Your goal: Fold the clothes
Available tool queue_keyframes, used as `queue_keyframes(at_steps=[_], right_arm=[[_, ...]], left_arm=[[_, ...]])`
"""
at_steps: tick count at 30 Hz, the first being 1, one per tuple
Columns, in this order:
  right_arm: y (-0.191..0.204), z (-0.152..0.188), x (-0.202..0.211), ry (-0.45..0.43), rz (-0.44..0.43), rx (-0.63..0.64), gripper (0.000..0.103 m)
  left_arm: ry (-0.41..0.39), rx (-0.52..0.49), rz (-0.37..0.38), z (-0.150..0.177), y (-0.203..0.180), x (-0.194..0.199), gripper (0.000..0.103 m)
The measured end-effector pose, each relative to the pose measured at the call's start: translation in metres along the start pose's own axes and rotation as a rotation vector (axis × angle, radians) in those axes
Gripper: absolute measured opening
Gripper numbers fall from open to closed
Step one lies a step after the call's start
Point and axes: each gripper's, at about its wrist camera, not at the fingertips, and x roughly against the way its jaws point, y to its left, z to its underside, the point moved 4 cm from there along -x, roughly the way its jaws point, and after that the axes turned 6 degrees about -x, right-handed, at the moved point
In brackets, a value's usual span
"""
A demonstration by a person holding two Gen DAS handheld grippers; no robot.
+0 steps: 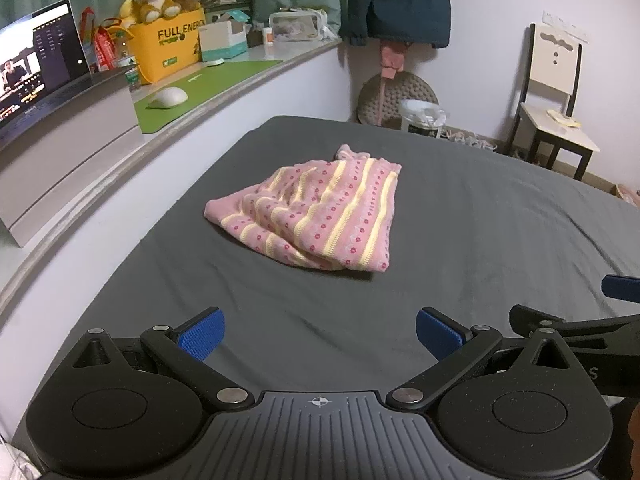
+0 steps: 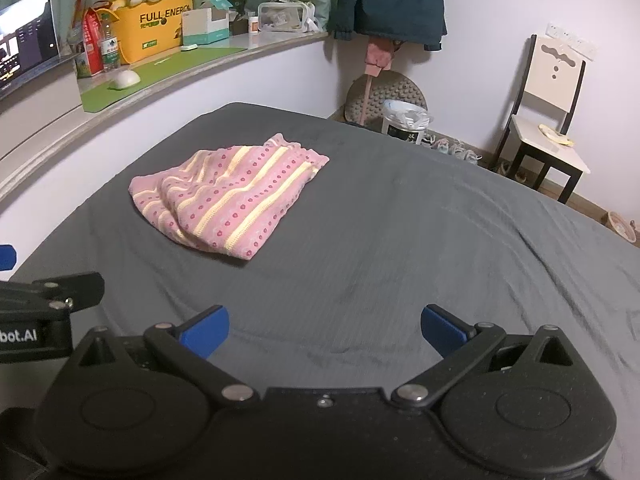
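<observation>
A pink garment with yellow stripes and red dots lies folded in a loose bundle on the grey bed sheet. It also shows in the right wrist view, left of centre. My left gripper is open and empty, held low over the sheet a short way in front of the garment. My right gripper is open and empty, beside the left one and to the right of the garment. Each gripper's edge shows in the other's view.
A curved ledge along the left holds a laptop, a mouse, a yellow bag with a plush monkey and boxes. A chair, a bin and a hanging jacket stand beyond the bed.
</observation>
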Motion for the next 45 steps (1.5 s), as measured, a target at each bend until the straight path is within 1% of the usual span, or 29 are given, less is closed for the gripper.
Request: queue_keyframes(at_steps=[9, 12, 19, 22, 25, 34, 45], right_arm=[[0.003, 0.0, 0.004, -0.004, -0.004, 0.041, 0.103], [0.004, 0.0, 0.005, -0.005, -0.005, 0.055, 0.103], [0.005, -0.001, 0.006, -0.009, -0.014, 0.078, 0.103], [0.006, -0.002, 0.003, -0.009, -0.025, 0.078, 0.103], [0.006, 0.0, -0.002, 0.004, -0.037, 0.075, 0.103], [0.002, 0.002, -0.008, 0.015, -0.052, 0.053, 0.103], [0.004, 0.002, -0.011, 0.026, -0.066, 0.05, 0.103]], left_arm=[[-0.032, 0.046, -0.017, 0.005, 0.003, 0.009, 0.103], [-0.019, 0.047, -0.006, 0.002, 0.007, 0.01, 0.103], [-0.005, 0.065, -0.023, 0.004, 0.01, 0.004, 0.103], [-0.004, 0.068, -0.042, 0.002, 0.012, 0.004, 0.103], [0.002, 0.075, -0.047, -0.001, 0.014, 0.0, 0.103], [0.013, 0.036, -0.056, -0.005, 0.006, -0.007, 0.103], [0.016, 0.033, -0.052, -0.006, 0.004, -0.011, 0.103]])
